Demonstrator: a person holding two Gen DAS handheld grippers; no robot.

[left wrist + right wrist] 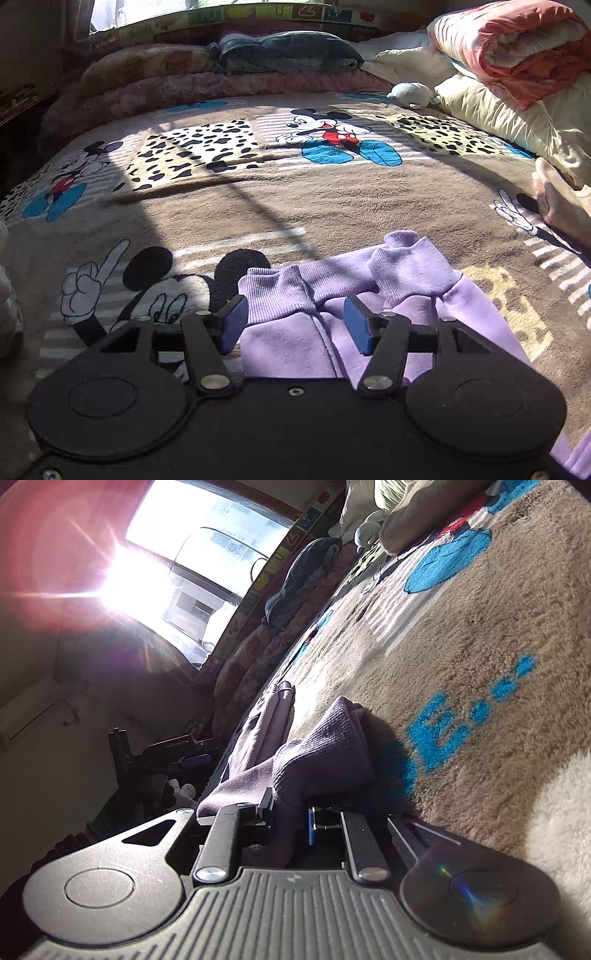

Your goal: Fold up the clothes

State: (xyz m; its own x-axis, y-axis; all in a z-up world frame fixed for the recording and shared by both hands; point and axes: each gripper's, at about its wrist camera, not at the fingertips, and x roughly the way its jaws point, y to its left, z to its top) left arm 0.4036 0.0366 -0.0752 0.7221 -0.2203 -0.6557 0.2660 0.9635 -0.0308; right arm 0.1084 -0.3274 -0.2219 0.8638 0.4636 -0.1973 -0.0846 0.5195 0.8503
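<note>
A lilac garment (332, 332) with ribbed cuffs (402, 269) lies on the cartoon-print blanket (332, 199). My left gripper (295, 325) hangs open just over it. Its left blue pad (232, 325) sits at the cloth's left edge and its right pad (358, 325) over the middle, with nothing pinched. In the right wrist view, tilted and low to the bed, my right gripper (291, 819) is shut on a ribbed part of the lilac garment (325, 753), which bunches up between the fingers. The rest of the cloth (258, 731) trails away to the left.
Folded quilts (517, 48), a cream pillow (498, 114), a dark cushion (288, 51) and a small plush toy (413, 94) line the far and right sides of the bed. A person's bare skin (557, 206) rests at the right edge. A bright window (207, 535) glares.
</note>
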